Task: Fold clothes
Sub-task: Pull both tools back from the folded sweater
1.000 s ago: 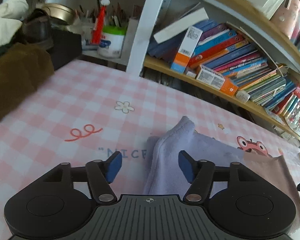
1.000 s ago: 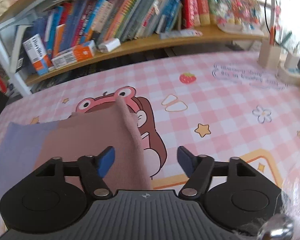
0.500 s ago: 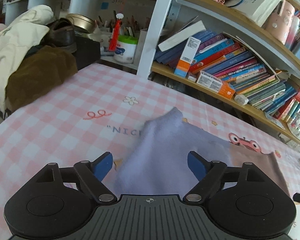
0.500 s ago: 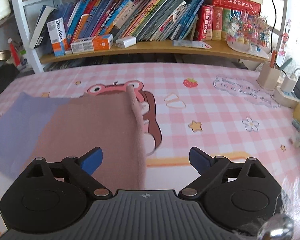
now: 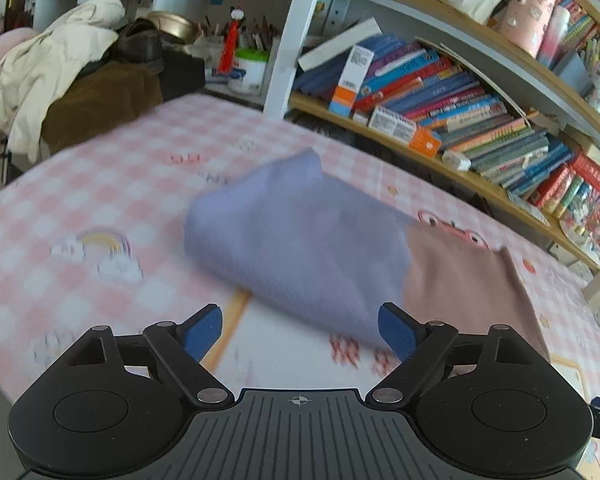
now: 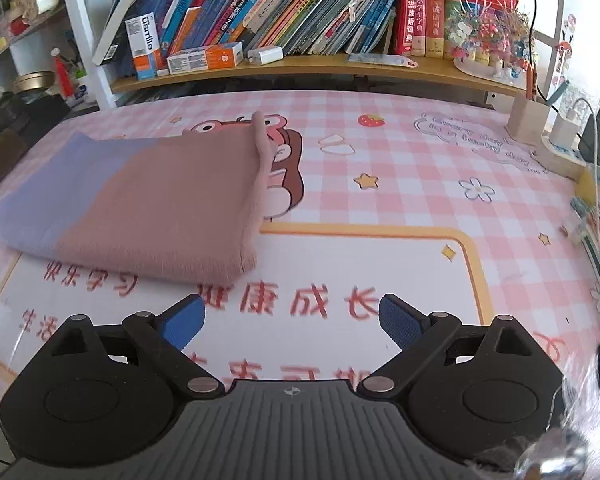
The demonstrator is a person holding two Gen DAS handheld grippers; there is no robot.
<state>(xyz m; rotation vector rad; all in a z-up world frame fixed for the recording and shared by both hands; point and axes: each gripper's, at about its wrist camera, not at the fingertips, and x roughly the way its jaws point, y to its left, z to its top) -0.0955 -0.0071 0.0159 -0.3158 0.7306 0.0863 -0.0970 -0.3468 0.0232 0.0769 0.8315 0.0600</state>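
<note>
Both tongs are standing wide and empty, their jaws having just been opening with nothing between them. Nearest the left tongs [image 5: 300,334], the lilac end of the folded cloth [image 5: 300,240] is lying just ahead on the bench [image 5: 60,208], its near corner reaching down beside the right-hand blue pad without being pinched. Ahead of the right tongs [image 6: 290,320], the pinkish-brown end [image 6: 172,204] is sitting ahead and to the left, apart from the pads, with printed mat showing between. The cloth's long axis is running across, from lilac on the left to brown on the right, so each hand is facing its own end; the left looks the nearer. One small flap is standing up at the far right corner. Beyond and to the right of the cloth, the bench is lying open. Farther back, the bookshelf [image 6: 300,68] is closing off the far edge, leaving sideways room for a further fold.
</note>
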